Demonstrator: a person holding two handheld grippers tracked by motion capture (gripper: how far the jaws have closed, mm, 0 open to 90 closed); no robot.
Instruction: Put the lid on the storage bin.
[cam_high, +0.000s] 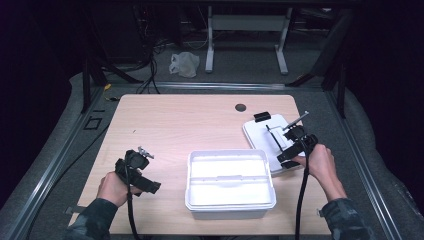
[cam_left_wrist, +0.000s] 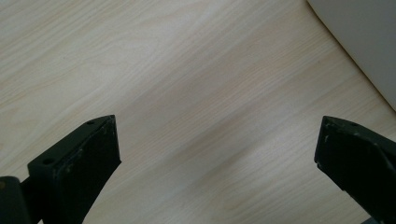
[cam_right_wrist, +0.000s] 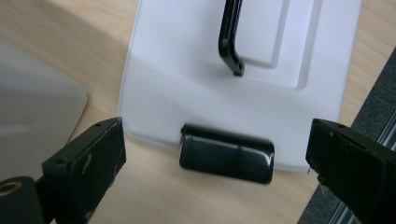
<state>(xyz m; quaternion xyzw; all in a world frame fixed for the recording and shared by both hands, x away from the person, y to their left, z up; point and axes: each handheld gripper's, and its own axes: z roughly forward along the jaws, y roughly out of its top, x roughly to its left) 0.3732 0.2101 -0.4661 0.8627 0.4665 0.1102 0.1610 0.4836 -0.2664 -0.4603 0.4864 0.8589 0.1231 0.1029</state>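
The white lid (cam_high: 272, 137) lies flat on the right part of the wooden table (cam_high: 180, 125), just beside the right rim of the open white box (cam_high: 230, 184), with its far right corner near the table's edge. A black handle (cam_right_wrist: 231, 35) runs along the recessed middle of its top, and a black latch (cam_right_wrist: 226, 153) sticks out from the short edge that faces the right gripper's camera, resting on the wood.

The right gripper (cam_high: 295, 145) hangs over the near part of the lid. In the right gripper view its jaws are spread wide to either side of the latch, with clear gaps, touching neither latch nor lid; how high above the lid they hang is hard to judge.

The box stands at the middle of the table's near edge, a ridge dividing its inside.

The left gripper (cam_high: 136, 170) sits well left of the box over bare wood, its jaws spread wide with nothing between them.
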